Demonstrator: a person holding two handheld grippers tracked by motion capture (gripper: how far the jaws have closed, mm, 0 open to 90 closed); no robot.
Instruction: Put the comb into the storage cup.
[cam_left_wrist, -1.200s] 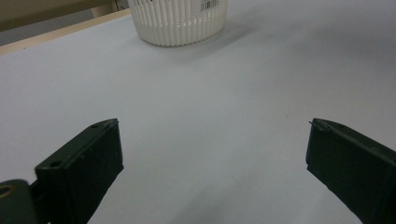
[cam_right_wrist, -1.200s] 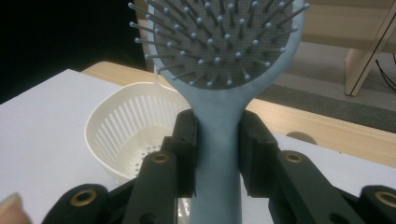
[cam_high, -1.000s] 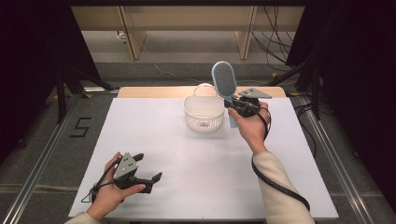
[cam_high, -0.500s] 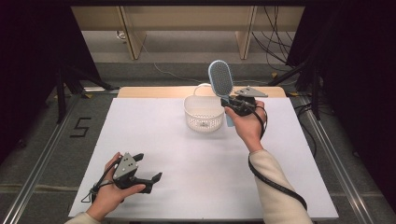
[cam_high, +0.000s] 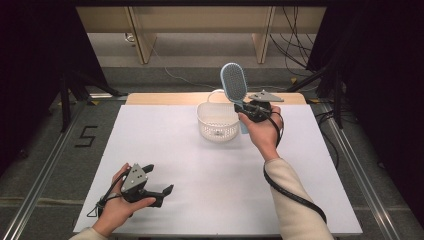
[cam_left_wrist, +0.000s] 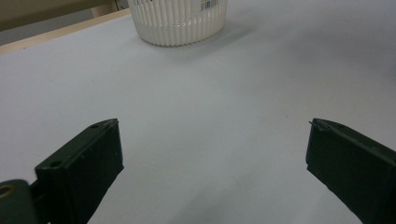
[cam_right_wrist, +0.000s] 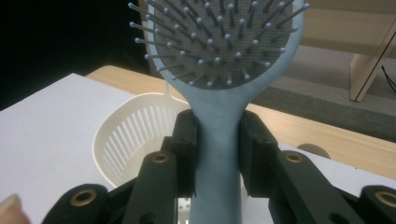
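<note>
The right tongs (cam_high: 248, 109) were clamped on the handle of a light-blue paddle hairbrush (cam_high: 234, 85), which stood upright with its bristled head at twelve o'clock above the grip, raised off the counter (cam_high: 200, 165). Just at nine o'clock of the handle sat a white slatted basket (cam_high: 217, 121), on the counter's far part. At seven o'clock on the counter, the left tongs (cam_high: 159, 181) rested with jaws wide apart and nothing between them.
</note>
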